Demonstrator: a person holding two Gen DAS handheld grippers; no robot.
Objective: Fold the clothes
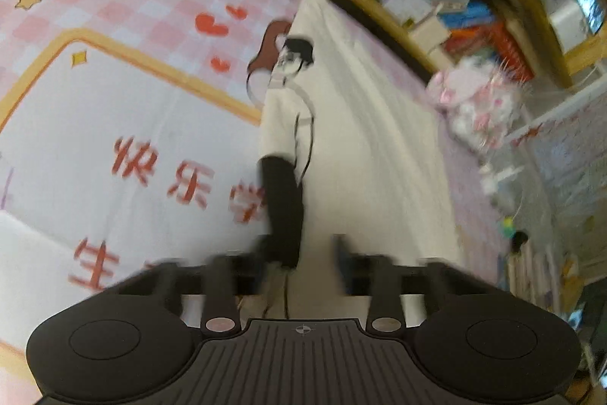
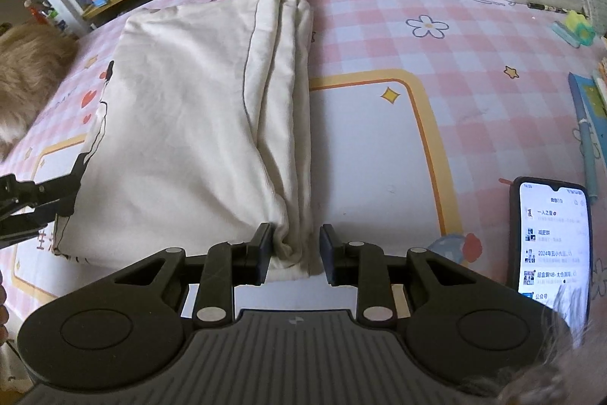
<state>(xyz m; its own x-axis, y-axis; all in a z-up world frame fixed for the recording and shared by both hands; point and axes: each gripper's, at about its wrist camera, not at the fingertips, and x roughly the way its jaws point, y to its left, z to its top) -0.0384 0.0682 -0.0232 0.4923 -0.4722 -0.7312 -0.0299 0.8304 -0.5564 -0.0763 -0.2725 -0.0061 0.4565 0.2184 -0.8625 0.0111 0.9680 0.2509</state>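
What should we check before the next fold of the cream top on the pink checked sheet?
1. Cream cloth top lies flat on the pink checked sheet: ok.
2. Right gripper straddles the top's bunched near corner: ok.
3. Right pads really pinch the cloth: cannot tell.
4. Left gripper is at the top's opposite edge: ok.
5. Left grip on the cloth: cannot tell, the picture is blurred.
6. Black smartphone lies clear of the top: ok.
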